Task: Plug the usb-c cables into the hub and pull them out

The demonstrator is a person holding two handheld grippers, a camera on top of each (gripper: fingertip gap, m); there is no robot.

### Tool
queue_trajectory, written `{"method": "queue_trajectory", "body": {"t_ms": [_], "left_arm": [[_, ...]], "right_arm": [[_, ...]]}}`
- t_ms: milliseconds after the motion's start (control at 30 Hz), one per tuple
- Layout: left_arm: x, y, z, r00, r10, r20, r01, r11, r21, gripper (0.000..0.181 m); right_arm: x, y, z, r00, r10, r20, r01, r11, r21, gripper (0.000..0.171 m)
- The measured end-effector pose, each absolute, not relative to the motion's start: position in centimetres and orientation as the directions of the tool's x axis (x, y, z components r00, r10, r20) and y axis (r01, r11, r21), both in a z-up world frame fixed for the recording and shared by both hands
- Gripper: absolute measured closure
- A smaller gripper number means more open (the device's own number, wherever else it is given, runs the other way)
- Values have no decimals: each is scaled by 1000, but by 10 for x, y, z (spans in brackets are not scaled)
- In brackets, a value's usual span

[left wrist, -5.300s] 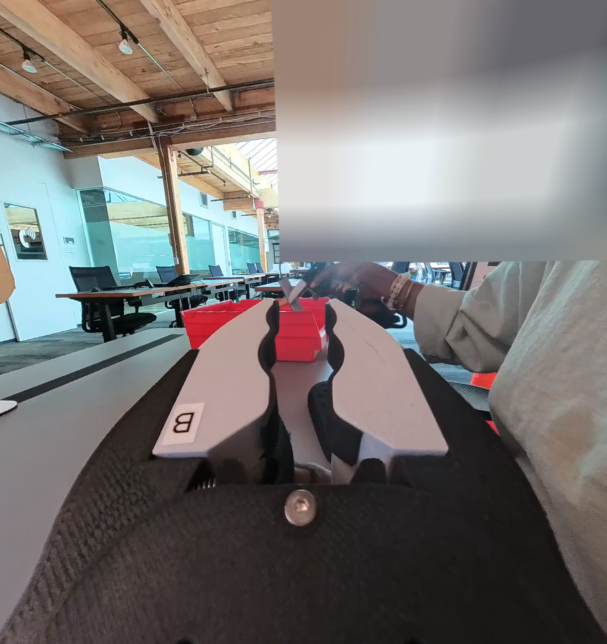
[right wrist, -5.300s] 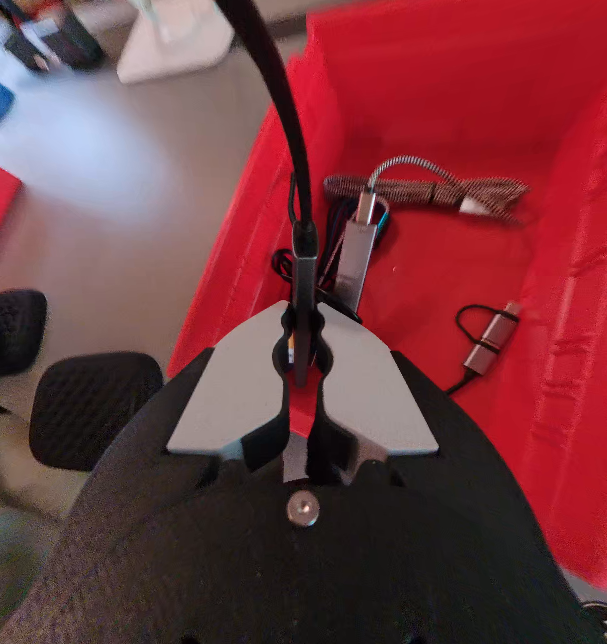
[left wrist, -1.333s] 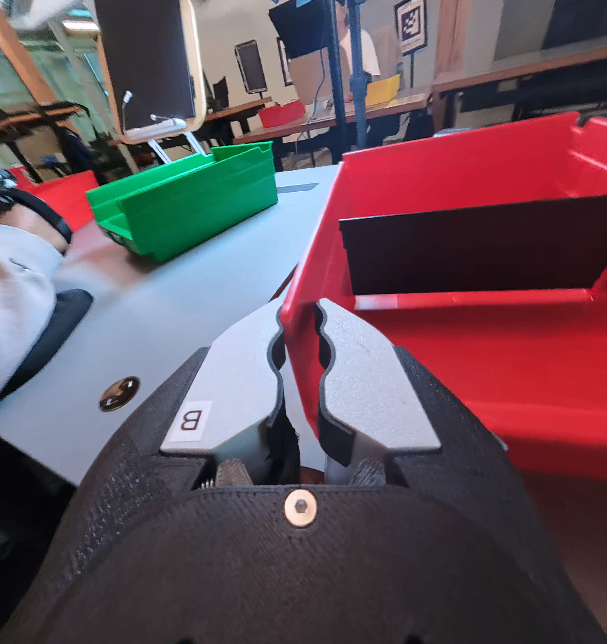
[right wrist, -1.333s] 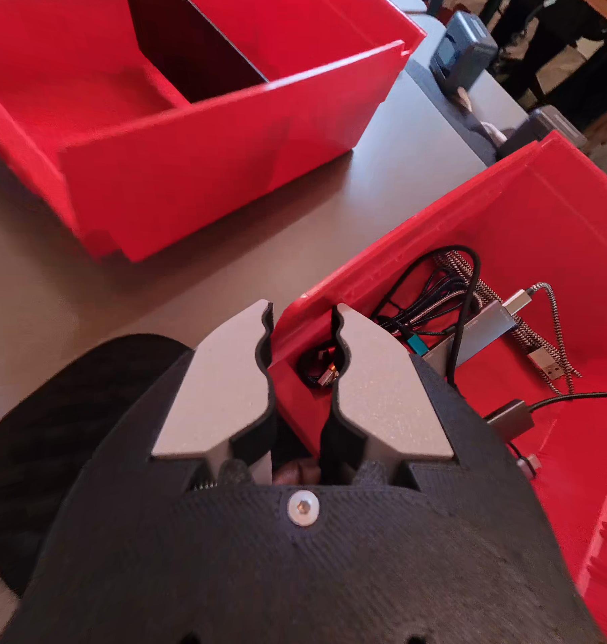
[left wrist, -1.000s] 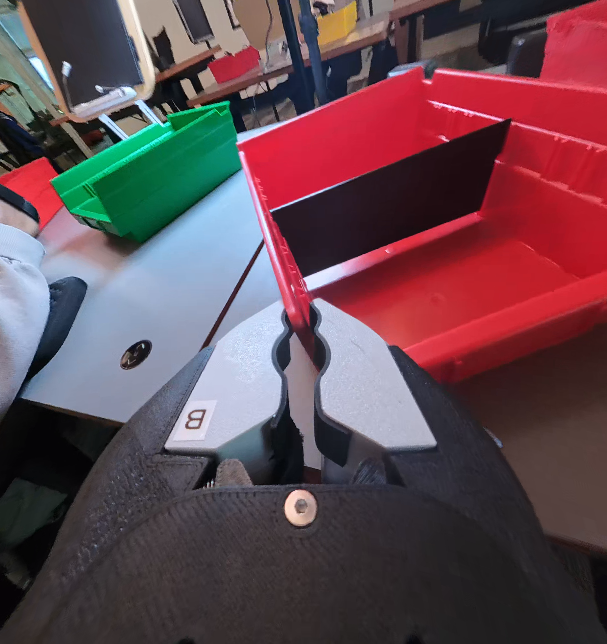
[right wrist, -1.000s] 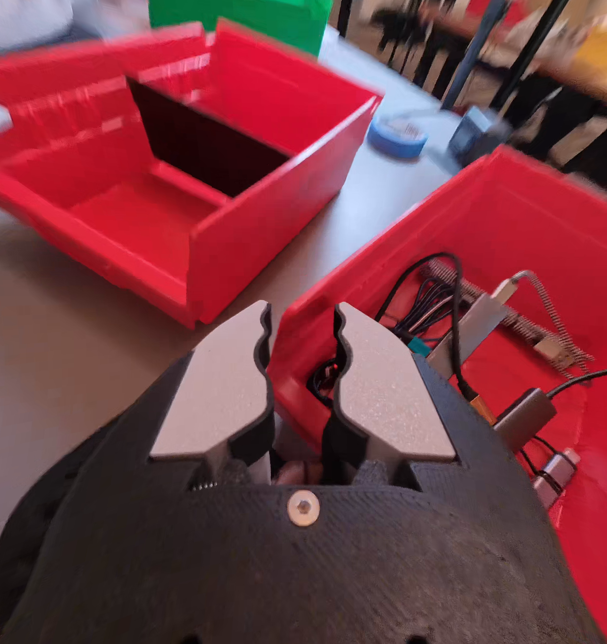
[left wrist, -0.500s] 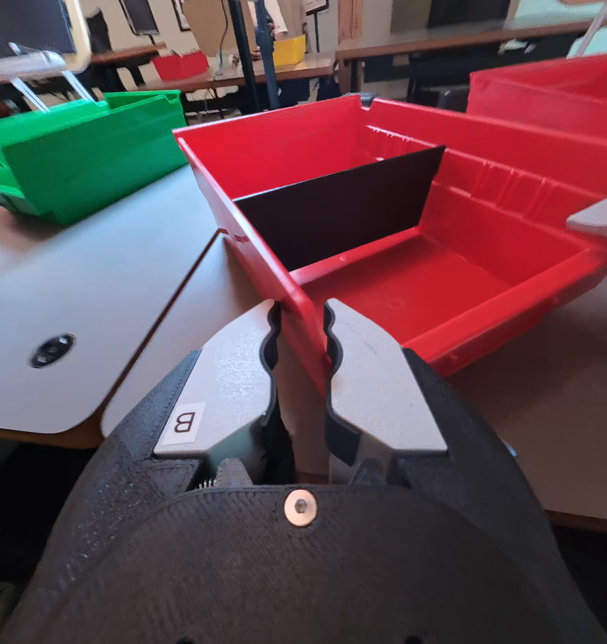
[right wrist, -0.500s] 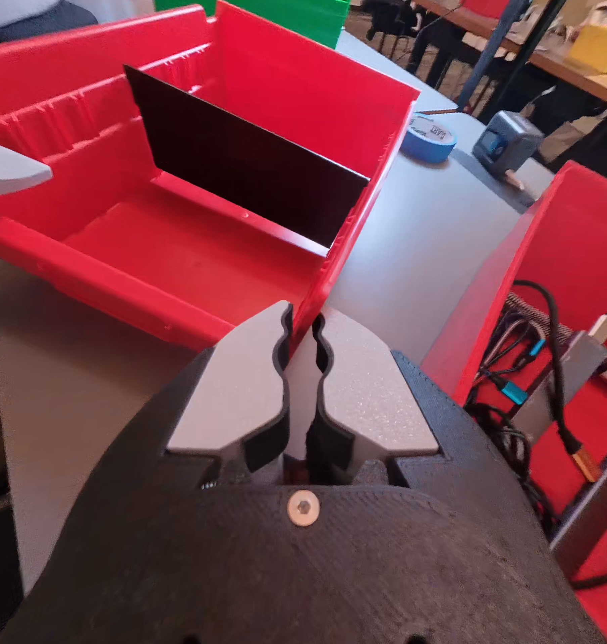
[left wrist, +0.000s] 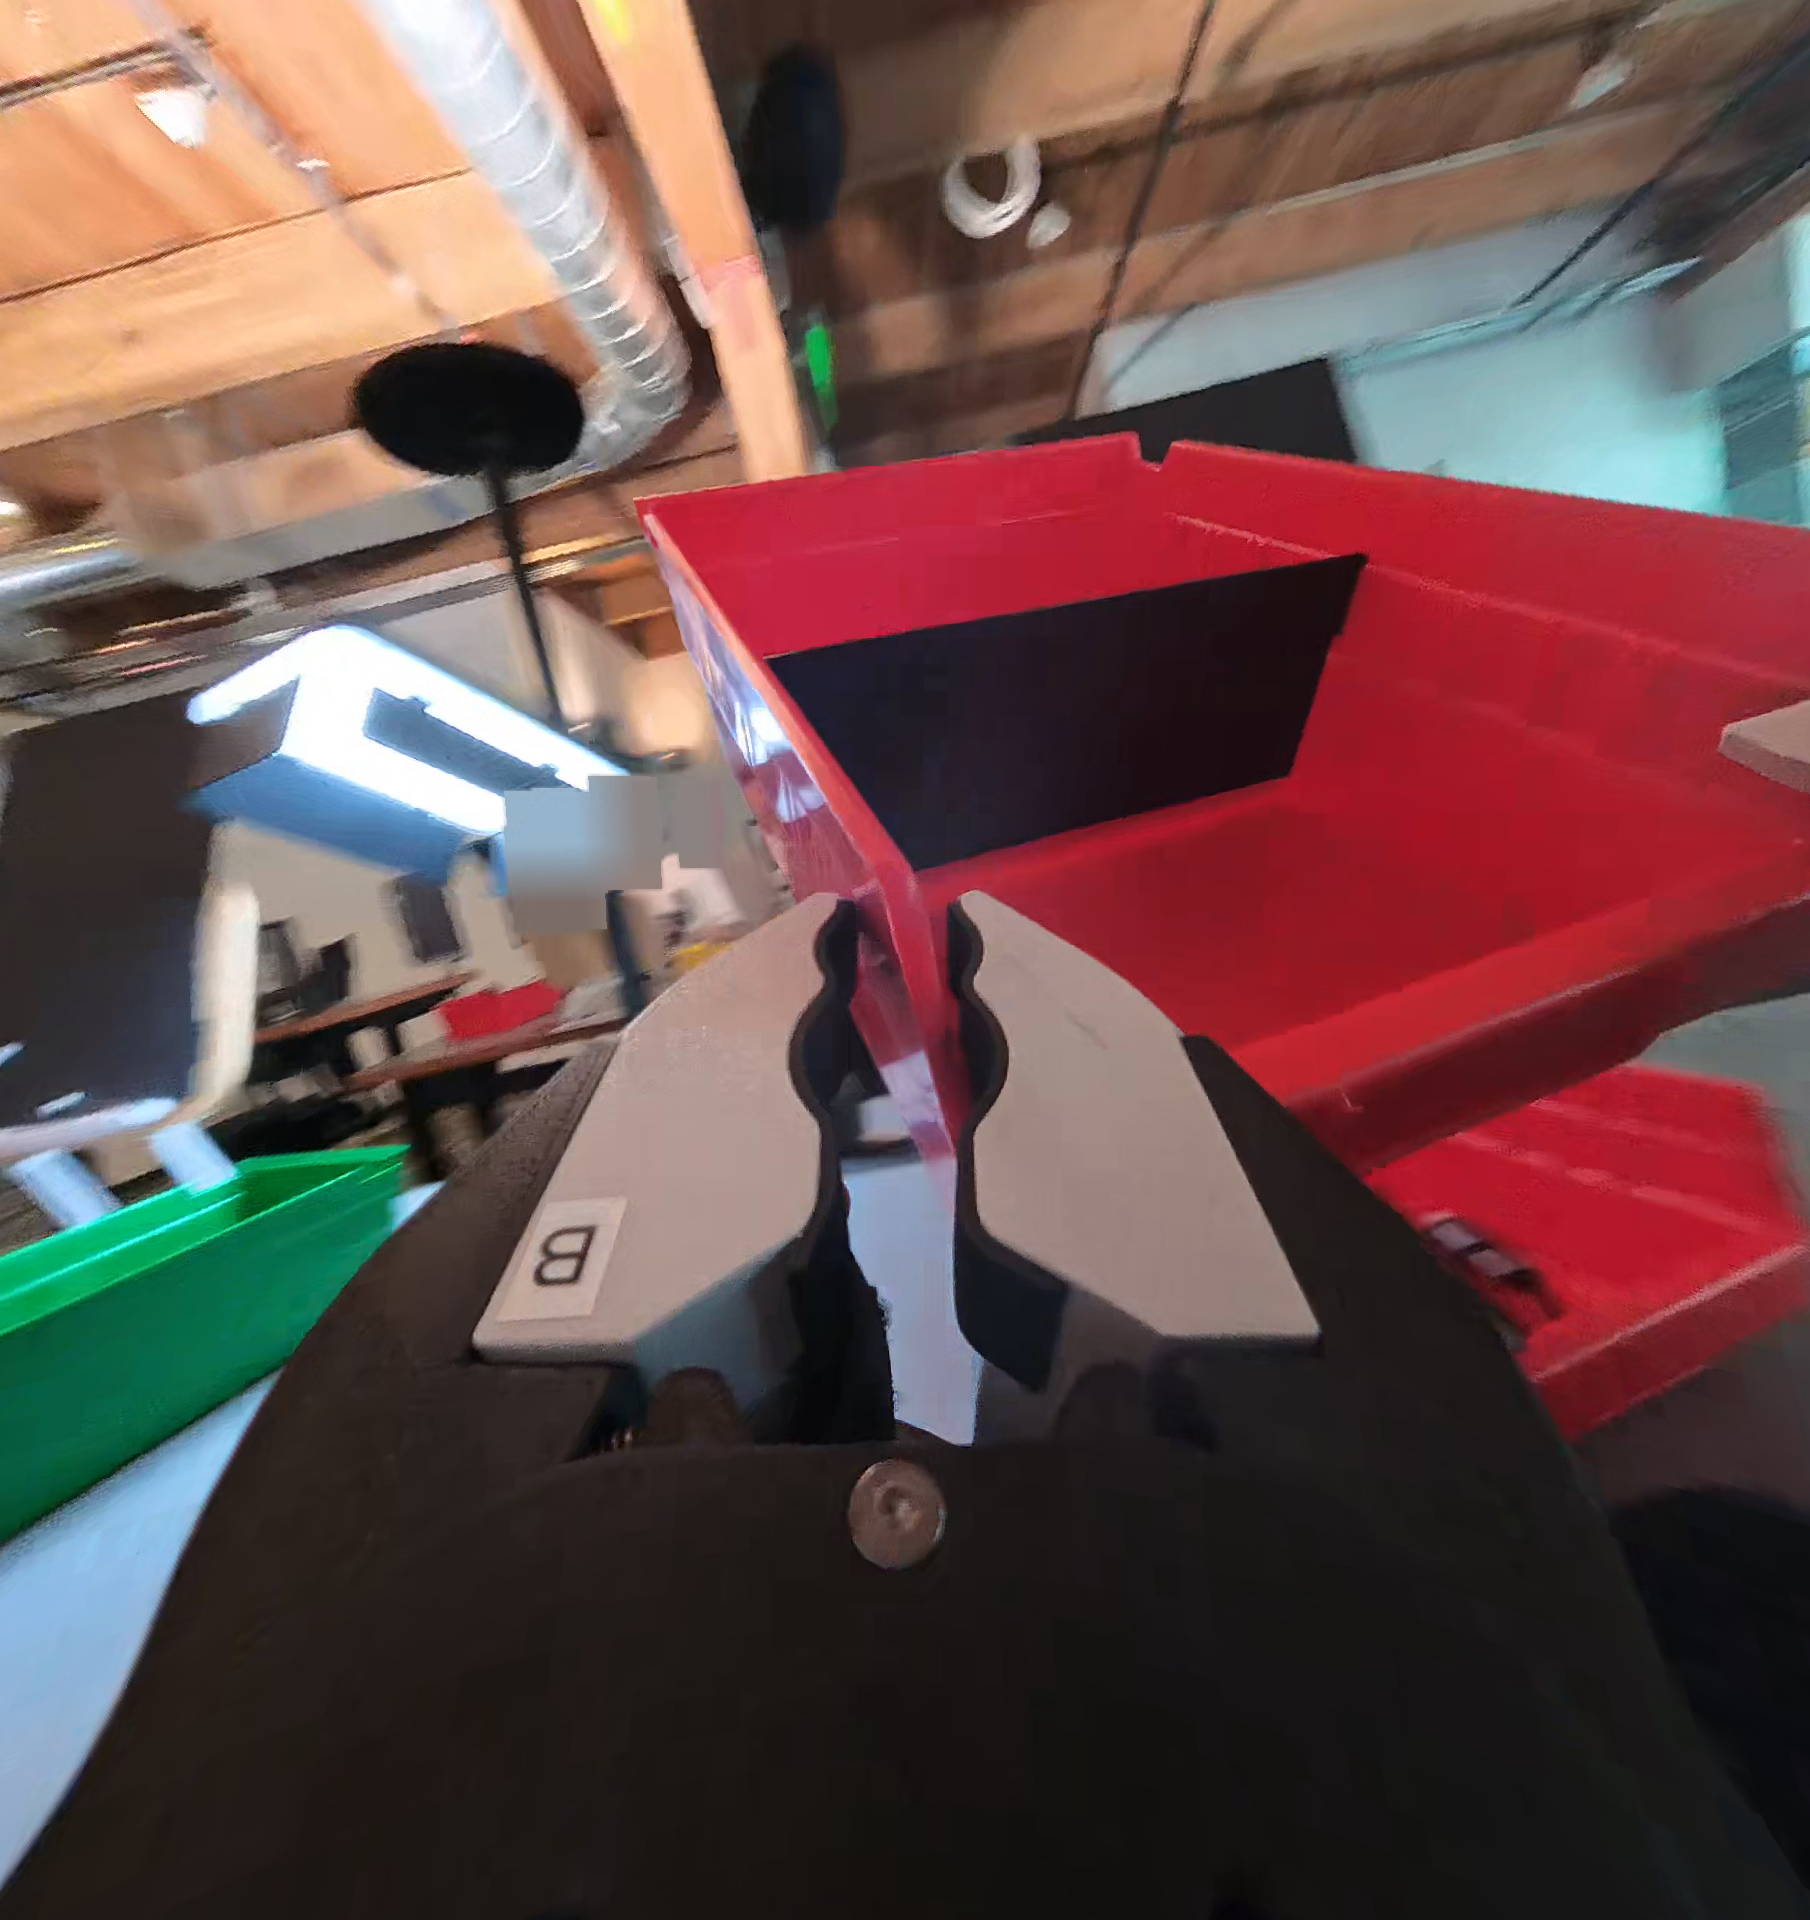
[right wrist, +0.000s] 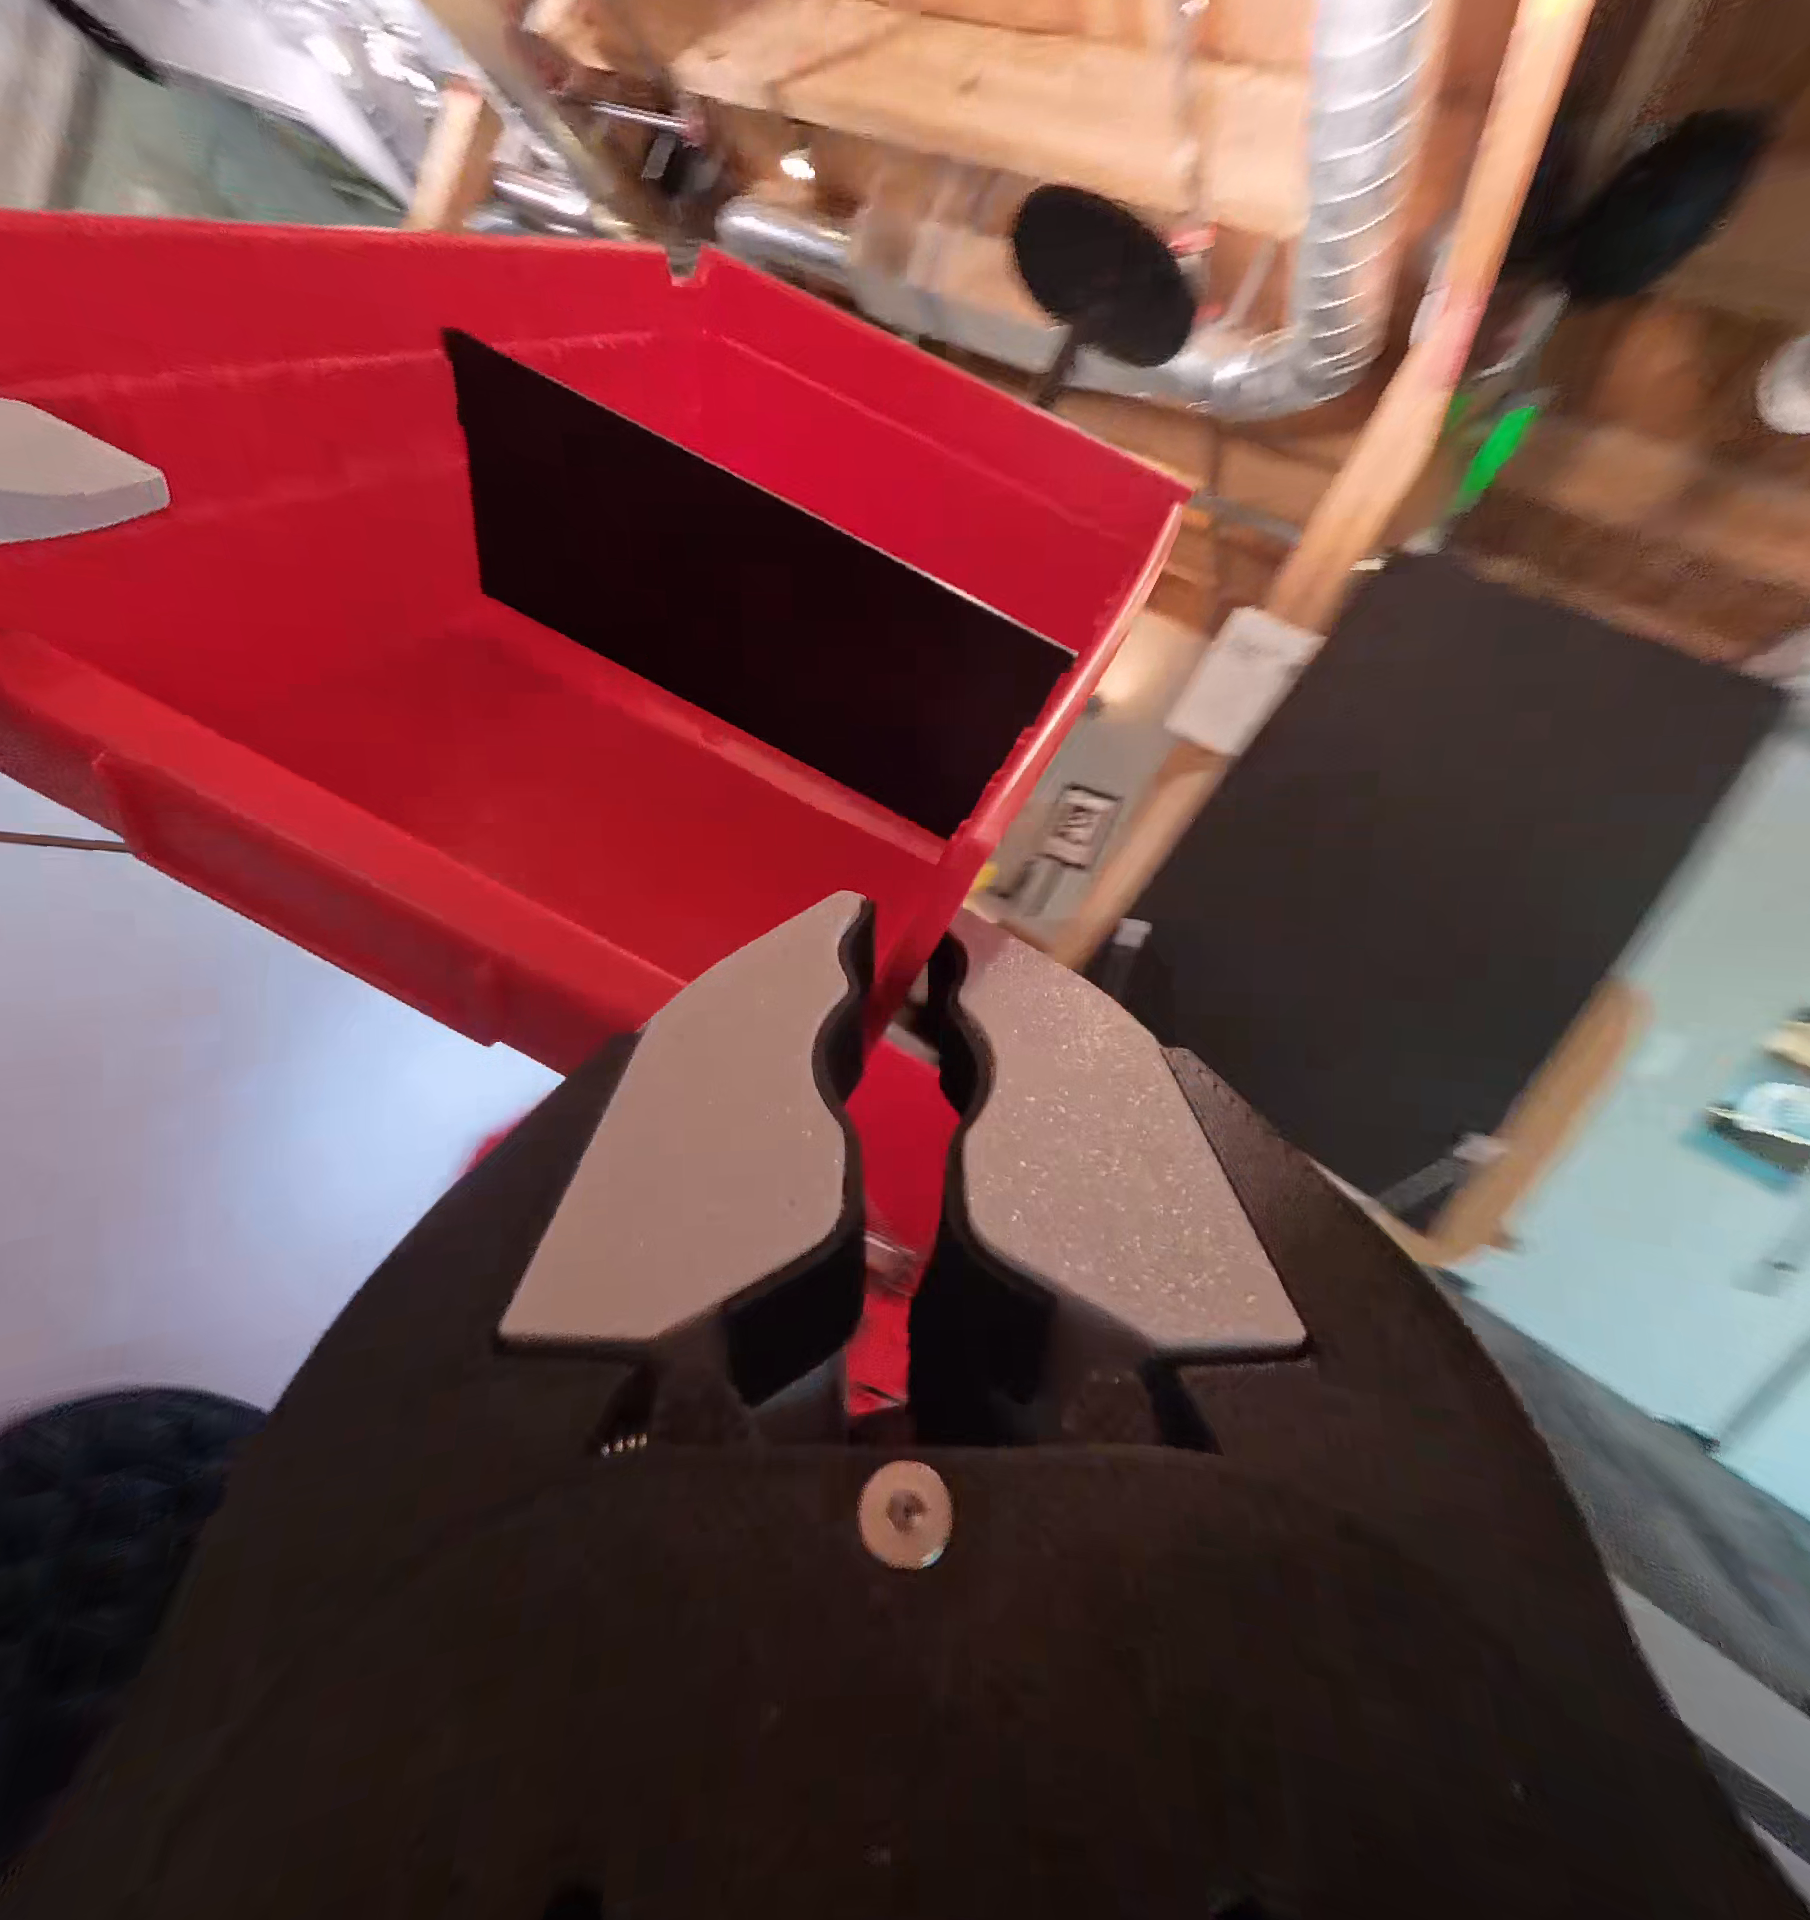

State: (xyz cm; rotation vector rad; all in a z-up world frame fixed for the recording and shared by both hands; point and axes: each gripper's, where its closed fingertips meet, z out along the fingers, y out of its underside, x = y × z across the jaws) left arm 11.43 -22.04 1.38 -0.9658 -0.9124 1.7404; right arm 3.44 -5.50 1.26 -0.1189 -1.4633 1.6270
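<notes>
Two grippers clamp opposite side walls of one red bin (left wrist: 1400, 935), which hangs tilted in the air with the wooden ceiling beams and a silver duct (left wrist: 568, 218) behind it. In the left wrist view, the left gripper (left wrist: 901, 935) sits at the centre of the frame, its grey fingers (left wrist: 714, 1122) closed on the bin's near wall, the thin red edge running up between them. In the right wrist view, the right gripper (right wrist: 906, 940) grasps the far wall the same way, pinching the red edge at lower centre. A black divider (right wrist: 735, 592) stands across the bin's interior, and both of its visible compartments hold nothing. The tip of the other gripper pokes in at each view's edge. A second red bin (left wrist: 1607, 1247) lies blurred at lower right of the left view, a green bin (left wrist: 132, 1320) at lower left on the pale table (left wrist: 70, 1683). The usb-c cables and hub cannot be seen in either view.
</notes>
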Motion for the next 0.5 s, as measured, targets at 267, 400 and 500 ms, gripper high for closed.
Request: {"method": "queue_trajectory", "body": {"t_ms": [267, 400, 500], "left_arm": [[-24, -31, 3, 201, 957, -210, -314, -140, -939, 166], [-70, 44, -33, 320, 926, -202, -186, -148, -971, 166], [-94, 85, -70, 376, 906, -194, -83, -175, -981, 166]], "right_arm": [[-19, 153, 1, -271, 854, 445, -425, 309, -851, 163], [-46, 226, -33, -202, 904, 377, -283, 315, -906, 163], [-64, 266, -65, -187, 917, 353, -193, 318, -928, 164]]}}
